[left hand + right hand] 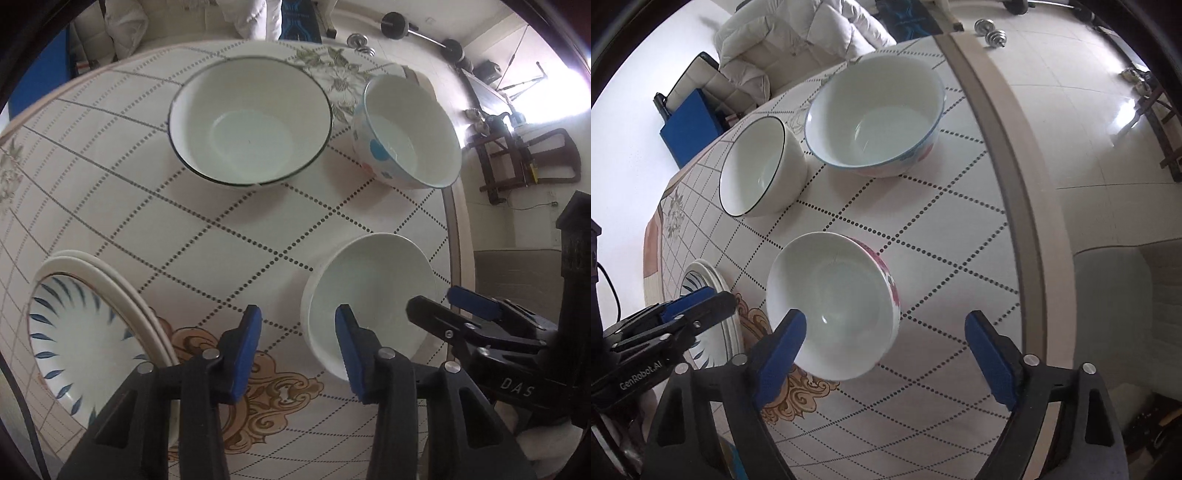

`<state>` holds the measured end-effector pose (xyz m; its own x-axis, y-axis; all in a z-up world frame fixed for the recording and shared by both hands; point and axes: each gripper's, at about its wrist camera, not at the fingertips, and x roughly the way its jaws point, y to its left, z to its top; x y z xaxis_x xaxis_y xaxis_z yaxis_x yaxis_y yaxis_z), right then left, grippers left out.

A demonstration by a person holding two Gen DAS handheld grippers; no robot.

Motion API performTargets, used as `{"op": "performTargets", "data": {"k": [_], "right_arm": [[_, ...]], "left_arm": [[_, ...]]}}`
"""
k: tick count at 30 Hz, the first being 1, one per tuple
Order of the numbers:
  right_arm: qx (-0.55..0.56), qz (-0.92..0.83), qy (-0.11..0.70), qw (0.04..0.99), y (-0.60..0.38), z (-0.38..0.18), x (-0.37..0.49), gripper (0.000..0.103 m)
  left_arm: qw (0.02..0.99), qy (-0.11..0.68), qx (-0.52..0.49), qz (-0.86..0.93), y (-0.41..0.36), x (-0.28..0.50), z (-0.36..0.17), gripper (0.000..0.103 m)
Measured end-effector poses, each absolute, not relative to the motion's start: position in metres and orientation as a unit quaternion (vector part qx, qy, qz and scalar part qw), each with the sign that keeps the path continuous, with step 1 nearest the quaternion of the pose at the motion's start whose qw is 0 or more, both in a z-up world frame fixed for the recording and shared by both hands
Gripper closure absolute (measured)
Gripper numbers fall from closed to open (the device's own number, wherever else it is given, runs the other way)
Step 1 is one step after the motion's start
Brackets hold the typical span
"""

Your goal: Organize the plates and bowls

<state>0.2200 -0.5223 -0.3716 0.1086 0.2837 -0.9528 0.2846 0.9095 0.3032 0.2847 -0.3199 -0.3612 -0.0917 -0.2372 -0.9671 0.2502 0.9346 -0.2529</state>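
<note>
Bowls of glossy glazed ceramic, three in number, stand upright on a round table [122,206] covered by a smooth cloth printed with a dotted diamond grid and tan scroll ornaments. The dark-rimmed bowl [251,120] is the widest and shallowest in the left wrist view, white inside with a thin dark line around its lip, and it sits at the far centre. The dotted bowl [406,133] stands just to its right, deeper, with a blue-edged rim and blue and pink spots on its outer wall. The near bowl [369,299] is plain white inside; the right wrist view shows pink and red flower print on its outer wall, and it sits close to the right edge of the table. A stack of round plates [85,332] lies flat at the near left, the top one painted with blue leaf strokes radiating from the centre over cream rims beneath. The left gripper [299,350] hovers low over the cloth, pointing forward, its jaws spread, with the right blue pad overlapping the near bowl's left wall in view; contact cannot be confirmed. The right gripper [882,354] is held above the near bowl, jaws spread wide, its left pad over the bowl's near-left rim and its right pad well clear over bare cloth.
</note>
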Motion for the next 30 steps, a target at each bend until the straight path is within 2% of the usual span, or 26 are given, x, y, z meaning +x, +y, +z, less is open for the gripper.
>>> {"op": "performTargets", "data": {"k": [1, 3, 4, 5, 6, 9, 11, 22, 30], "right_arm": [[0.214, 0.002, 0.676, 0.706, -0.522, -0.382, 0.225, 0.023], [0.213, 0.019, 0.69, 0.691, -0.516, -0.4, 0.233, 0.045], [0.21, 0.021, 0.697, 0.685, -0.514, -0.406, 0.236, 0.05], [0.207, 0.023, 0.702, 0.681, -0.512, -0.412, 0.237, 0.062], [0.202, 0.025, 0.707, 0.677, -0.509, -0.418, 0.239, 0.077], [0.184, 0.005, 0.714, 0.675, -0.506, -0.426, 0.242, 0.093], [0.184, 0.004, 0.713, 0.676, -0.506, -0.426, 0.242, 0.096], [0.196, 0.024, 0.718, 0.667, -0.481, -0.424, 0.222, 0.096], [0.175, 0.039, 0.727, 0.663, -0.449, -0.418, 0.219, 0.096]], "left_arm": [[0.666, 0.723, -0.003, -0.186, -0.322, 0.286, -0.368, 0.067], [0.653, 0.734, -0.011, -0.187, -0.326, 0.287, -0.38, 0.073], [0.647, 0.739, -0.012, -0.187, -0.328, 0.287, -0.385, 0.079], [0.644, 0.742, -0.012, -0.185, -0.329, 0.286, -0.389, 0.089], [0.642, 0.745, -0.009, -0.181, -0.329, 0.285, -0.391, 0.09], [0.644, 0.744, -0.011, -0.177, -0.326, 0.284, -0.391, 0.09], [0.641, 0.747, -0.011, -0.177, -0.322, 0.282, -0.39, 0.09], [0.646, 0.744, 0.001, -0.17, -0.288, 0.262, -0.364, 0.09], [0.642, 0.751, -0.003, -0.155, -0.256, 0.251, -0.373, 0.09]]}}
